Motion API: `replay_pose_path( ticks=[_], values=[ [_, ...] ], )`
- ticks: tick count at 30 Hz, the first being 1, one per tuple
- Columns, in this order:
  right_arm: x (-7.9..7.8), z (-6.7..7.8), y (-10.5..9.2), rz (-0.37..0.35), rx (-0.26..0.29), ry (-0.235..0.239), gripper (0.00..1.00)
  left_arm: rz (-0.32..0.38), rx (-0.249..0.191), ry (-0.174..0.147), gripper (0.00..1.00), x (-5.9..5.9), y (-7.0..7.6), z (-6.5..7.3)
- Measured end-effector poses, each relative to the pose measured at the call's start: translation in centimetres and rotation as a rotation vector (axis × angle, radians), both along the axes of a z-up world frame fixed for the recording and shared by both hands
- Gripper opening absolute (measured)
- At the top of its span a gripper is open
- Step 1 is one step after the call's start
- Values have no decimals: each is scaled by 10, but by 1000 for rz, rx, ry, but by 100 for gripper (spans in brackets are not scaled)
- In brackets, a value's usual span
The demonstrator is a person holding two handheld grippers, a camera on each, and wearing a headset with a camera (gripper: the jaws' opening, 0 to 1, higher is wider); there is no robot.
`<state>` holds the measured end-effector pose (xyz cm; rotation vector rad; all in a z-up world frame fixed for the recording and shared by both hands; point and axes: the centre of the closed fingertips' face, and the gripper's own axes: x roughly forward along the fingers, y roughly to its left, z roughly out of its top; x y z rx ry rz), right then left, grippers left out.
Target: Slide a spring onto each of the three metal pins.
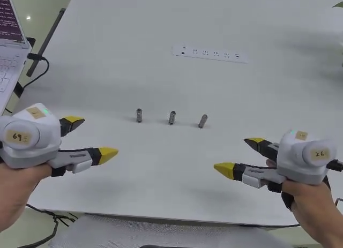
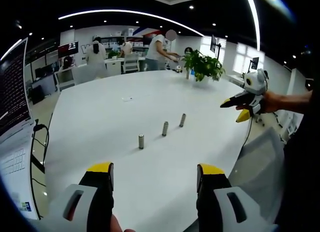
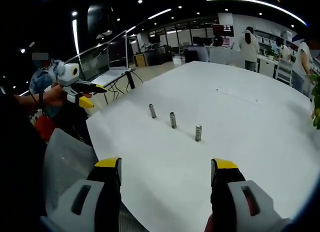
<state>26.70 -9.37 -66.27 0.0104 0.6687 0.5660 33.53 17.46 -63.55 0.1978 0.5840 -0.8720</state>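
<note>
Three metal pins [image 1: 172, 117] stand upright in a left-to-right row mid counter [image 1: 241, 98], apart from each other. They look ribbed, but are too small to tell spring from pin. Left claw [image 1: 92, 135] is at the near left, jaws spread wide and holding nothing, with the pins beyond it and to its right. Right claw [image 1: 237, 155] is at the near right, also spread and holding nothing, with the pins beyond it and to its left. Both claws are well apart from the pins. Power strip [image 1: 210, 53] lies farther back, laptop [image 1: 8, 50] at far left.
</note>
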Motion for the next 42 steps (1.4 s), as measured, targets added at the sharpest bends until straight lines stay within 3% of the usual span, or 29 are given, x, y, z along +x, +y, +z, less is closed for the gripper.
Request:
replay_pose_path(
  ticks=[42],
  values=[
    [-2, 1, 1, 9, -10, 6, 75, 6, -20, 4, 65, 0, -1, 1]
  ],
)
